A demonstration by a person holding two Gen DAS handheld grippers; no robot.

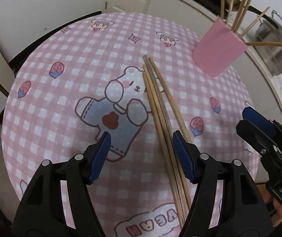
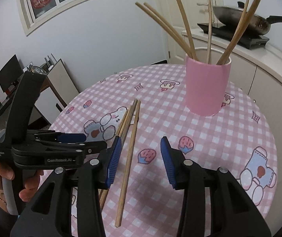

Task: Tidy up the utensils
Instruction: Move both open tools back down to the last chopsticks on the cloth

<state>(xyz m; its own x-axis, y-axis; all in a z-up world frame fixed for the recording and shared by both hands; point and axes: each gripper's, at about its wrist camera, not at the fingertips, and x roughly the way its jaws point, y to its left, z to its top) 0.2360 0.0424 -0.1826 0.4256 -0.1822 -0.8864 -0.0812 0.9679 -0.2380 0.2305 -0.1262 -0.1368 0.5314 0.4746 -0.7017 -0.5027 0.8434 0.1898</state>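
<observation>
Bamboo chopsticks (image 1: 161, 106) lie loose in a small bundle on the pink checked cloth of the round bench (image 1: 66, 63), their far tips pointing toward a pink cup (image 2: 208, 86) that stands upright further back and already holds several more sticks (image 2: 182, 25) fanned out at angles. Left tongs (image 1: 141, 156) hover low over the near end of the bundle, blue pads spread wide, the right pad just beside the sticks and nothing gripped. Right tongs (image 2: 139, 162) are spread too, straddling one chopstick without touching it. A hand (image 2: 8, 179) grips the left tool's handle. Behind the bench, a pan (image 2: 239, 19) sits on a cooktop.
</observation>
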